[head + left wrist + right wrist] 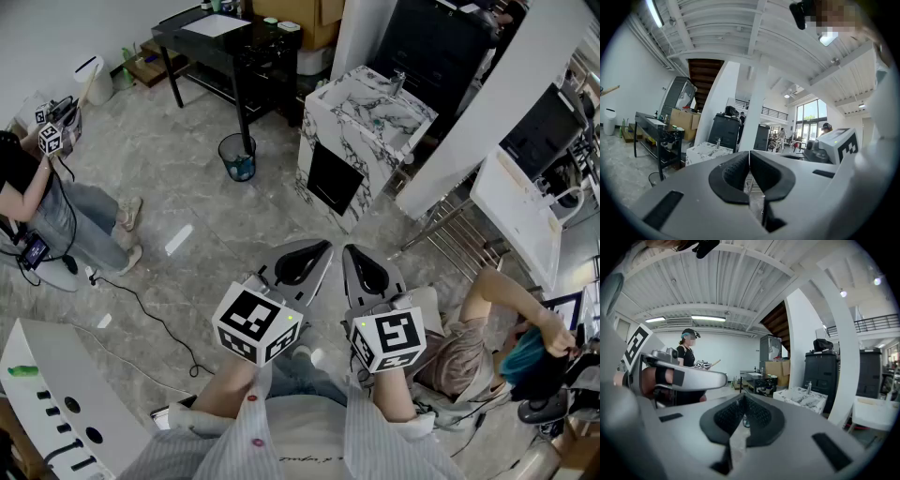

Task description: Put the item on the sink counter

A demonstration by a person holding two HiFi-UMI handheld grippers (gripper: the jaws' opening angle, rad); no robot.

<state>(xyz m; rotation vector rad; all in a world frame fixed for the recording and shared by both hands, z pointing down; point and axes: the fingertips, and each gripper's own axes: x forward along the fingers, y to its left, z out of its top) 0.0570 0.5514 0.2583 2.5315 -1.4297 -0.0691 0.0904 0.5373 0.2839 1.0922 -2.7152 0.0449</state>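
Over the floor [192, 178], left tongs [322, 247] and right tongs [349, 251] closed, empty

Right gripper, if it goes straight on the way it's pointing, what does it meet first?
Nothing near the right gripper; farther on, probably the waste bin beside the black table, though depth is unclear. The marble sink counter lies right of that line.

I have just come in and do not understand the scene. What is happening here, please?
A person stands holding a gripper in each hand, side by side in front of the body. The left gripper and the right gripper both have their jaws closed with nothing between them. The marble sink counter stands some way ahead across the floor. No item has been picked up yet, so the task looks not yet started.
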